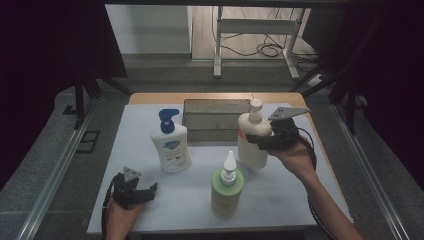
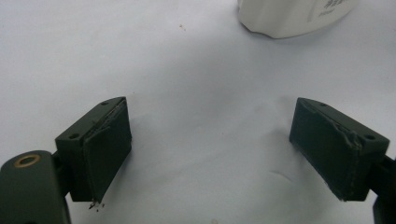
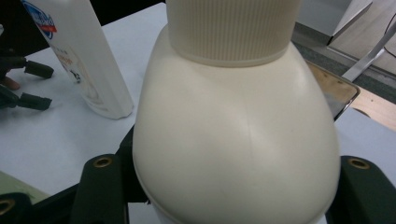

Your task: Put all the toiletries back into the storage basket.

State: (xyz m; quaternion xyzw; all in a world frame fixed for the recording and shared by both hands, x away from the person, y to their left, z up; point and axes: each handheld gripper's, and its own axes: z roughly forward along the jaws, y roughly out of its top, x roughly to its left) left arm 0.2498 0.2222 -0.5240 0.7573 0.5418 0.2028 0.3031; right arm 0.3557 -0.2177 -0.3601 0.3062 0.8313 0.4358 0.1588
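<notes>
My right gripper (image 1: 260,141) is shut on a cream bottle (image 1: 251,152) with a ribbed cap, holding it upright at the table's right, in front of the tray. In the right gripper view the bottle (image 3: 233,140) sits between the black jaws of that gripper (image 3: 233,198). My left gripper (image 1: 145,192) rests near the front left edge. Its jaws stand wide apart over the bare white mat, with nothing between its fingers (image 2: 105,149).
A white pump bottle with a blue top (image 1: 170,147) stands left of centre; its base (image 2: 294,16) lies ahead of the left gripper. A green bottle with a white nozzle (image 1: 226,190) stands at front centre. A metal tray (image 1: 215,112) sits at the back.
</notes>
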